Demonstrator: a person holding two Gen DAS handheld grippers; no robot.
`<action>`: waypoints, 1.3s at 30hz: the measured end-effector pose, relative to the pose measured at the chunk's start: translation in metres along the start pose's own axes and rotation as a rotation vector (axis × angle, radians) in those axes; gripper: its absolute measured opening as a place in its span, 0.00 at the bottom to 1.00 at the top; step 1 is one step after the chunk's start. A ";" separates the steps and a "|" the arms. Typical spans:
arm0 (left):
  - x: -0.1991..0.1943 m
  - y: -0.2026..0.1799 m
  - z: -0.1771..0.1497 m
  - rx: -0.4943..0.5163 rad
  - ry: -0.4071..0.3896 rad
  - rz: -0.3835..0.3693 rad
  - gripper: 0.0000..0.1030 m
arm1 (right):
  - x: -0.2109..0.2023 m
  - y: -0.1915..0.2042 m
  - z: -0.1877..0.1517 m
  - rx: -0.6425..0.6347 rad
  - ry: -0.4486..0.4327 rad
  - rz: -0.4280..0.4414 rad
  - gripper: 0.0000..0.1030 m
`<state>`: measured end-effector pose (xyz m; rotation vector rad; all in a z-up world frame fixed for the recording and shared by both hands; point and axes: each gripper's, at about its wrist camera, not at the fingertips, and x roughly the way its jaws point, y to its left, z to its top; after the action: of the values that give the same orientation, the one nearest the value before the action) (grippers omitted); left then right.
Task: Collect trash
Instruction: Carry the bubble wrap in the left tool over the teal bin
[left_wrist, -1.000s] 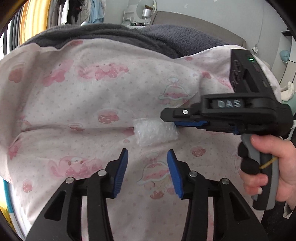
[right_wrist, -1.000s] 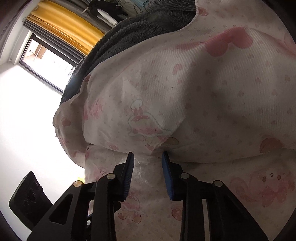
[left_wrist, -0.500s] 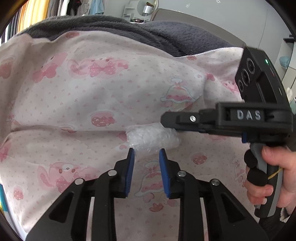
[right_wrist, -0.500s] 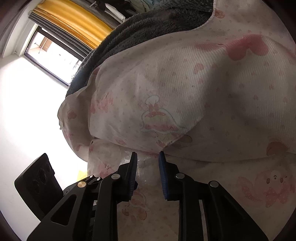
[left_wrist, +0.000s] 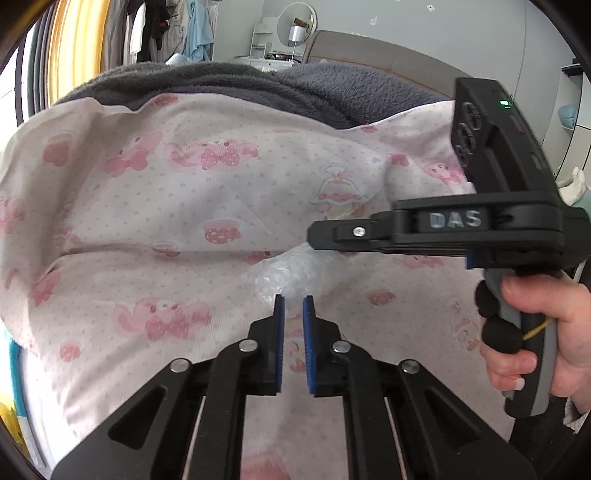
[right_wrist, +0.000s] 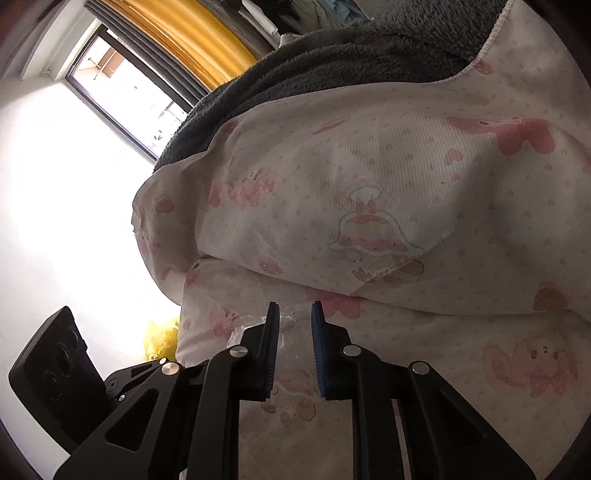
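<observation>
Left tool (left_wrist: 291, 301) angled down, jaws narrow, nipping near edge of plastic wad (left_wrist: 291, 273). Right tool (right_wrist: 294, 308) rolled sideways, jaws narrow, pinching wad's other end. Hand (left_wrist: 546, 332) grips right tool's handle. Wad sits on pink sheet (left_wrist: 147, 206); grey blanket (left_wrist: 258, 85) beyond; curtain (left_wrist: 70, 48) farthest.

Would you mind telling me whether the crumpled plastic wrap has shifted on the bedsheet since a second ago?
Yes. The plastic wrap now sits lower and further right of the strawberry print, nearer the left hand-held gripper.
</observation>
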<state>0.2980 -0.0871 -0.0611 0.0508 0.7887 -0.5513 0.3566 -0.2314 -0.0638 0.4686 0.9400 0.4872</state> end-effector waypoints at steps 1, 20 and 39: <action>-0.005 -0.001 -0.002 0.001 -0.006 0.006 0.10 | 0.000 0.003 -0.003 -0.005 0.000 0.003 0.14; -0.119 0.017 -0.078 -0.080 -0.067 0.124 0.08 | -0.007 0.094 -0.081 -0.081 0.043 0.123 0.14; -0.191 0.079 -0.178 -0.217 -0.008 0.232 0.08 | 0.066 0.202 -0.162 -0.251 0.206 0.149 0.14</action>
<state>0.1105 0.1107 -0.0689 -0.0598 0.8182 -0.2444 0.2146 -0.0049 -0.0724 0.2639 1.0287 0.7898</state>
